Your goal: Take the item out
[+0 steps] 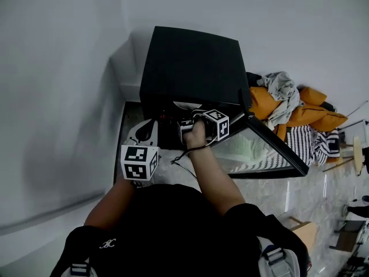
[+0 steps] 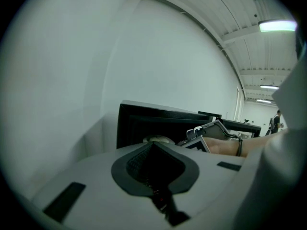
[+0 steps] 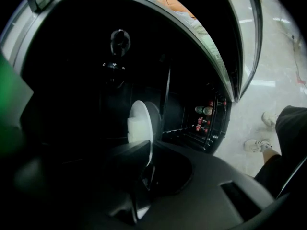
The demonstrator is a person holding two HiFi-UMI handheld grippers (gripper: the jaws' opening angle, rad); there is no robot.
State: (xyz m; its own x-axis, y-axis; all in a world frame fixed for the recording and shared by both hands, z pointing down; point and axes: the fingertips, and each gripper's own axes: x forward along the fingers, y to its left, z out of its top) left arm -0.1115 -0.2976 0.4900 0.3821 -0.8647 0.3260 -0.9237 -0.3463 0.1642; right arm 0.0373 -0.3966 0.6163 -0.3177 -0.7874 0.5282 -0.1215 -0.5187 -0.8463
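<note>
Reaching into the black oven [image 1: 190,68], the right gripper [image 1: 193,124] is held low in the dark cavity, at about 6 o'clock of the oven's top in the head view. In the right gripper view its fingers [image 3: 127,164] are clamped on the rim of a white plate [image 3: 142,121]. The plate is seen edge-on, inside the oven, with a pale block sitting against it, though what that block is can't be made out. A wire rack [image 3: 206,128] is seen deeper in at roughly 3 o'clock of the plate.

The glass door [image 1: 259,149] is swung wide open toward 4 o'clock of the oven.

The left gripper [image 1: 149,133] is kept outside, just beside the oven's front at 9 o'clock of the right gripper. Its fingers are pressed together with nothing between them, and it is pointed at the oven's front edge [image 2: 144,123].

A heap of clothes [image 1: 294,111] is piled on the floor at 3 o'clock of the oven, behind the door.
</note>
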